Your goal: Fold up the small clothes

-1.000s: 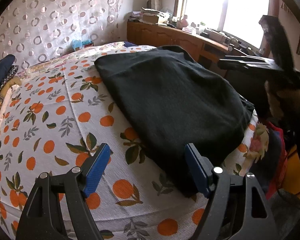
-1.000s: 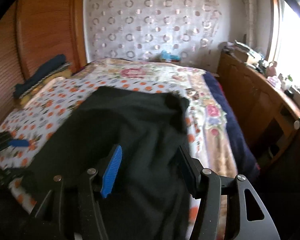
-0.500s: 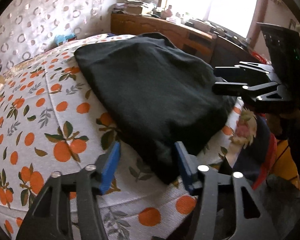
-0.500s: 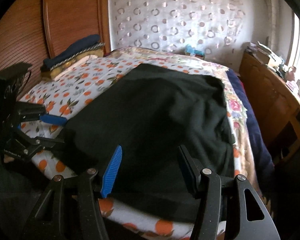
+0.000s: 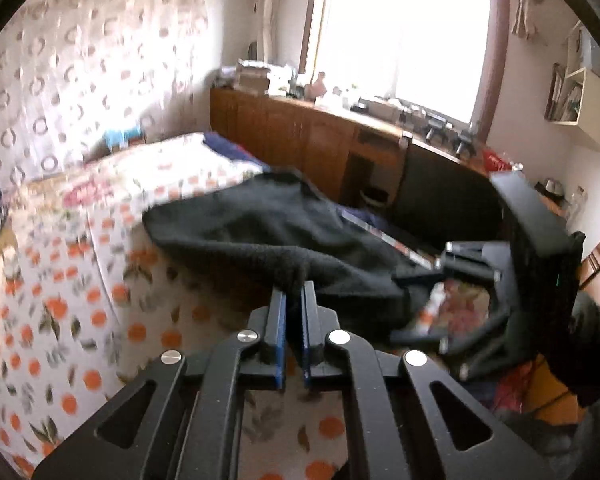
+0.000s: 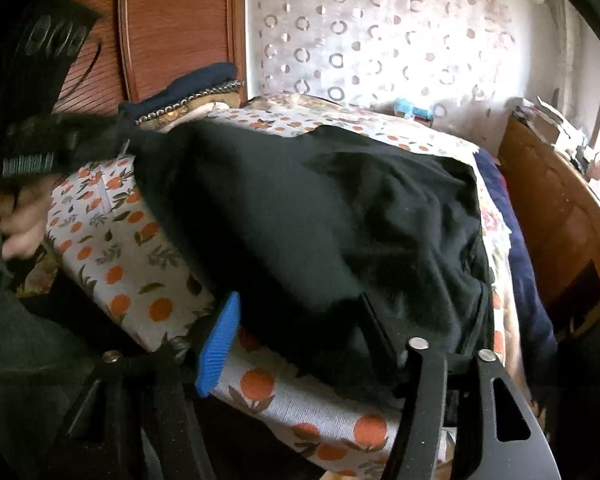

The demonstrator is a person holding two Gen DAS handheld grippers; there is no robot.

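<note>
Black, soft, matte garment point(image 5: 300, 236), rumpled, spread across the orange-print bed cover point(image 5: 72, 300). Near edge pinched and lifted off the bed by the left gripper point(image 5: 294, 294), blue-padded fingers point(image 5: 279, 320) clamped together on the cloth. Right gripper point(image 6: 296, 320) at the garment's other near corner, fingers apart and opening, cloth lying between them. No readable labels or writing.

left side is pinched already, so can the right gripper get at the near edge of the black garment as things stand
Probably yes. The right gripper has its jaws opening, and the black garment lies at the bed's near edge right between its fingers, nothing over it. The left gripper holds the other corner, well off to the side.
</note>
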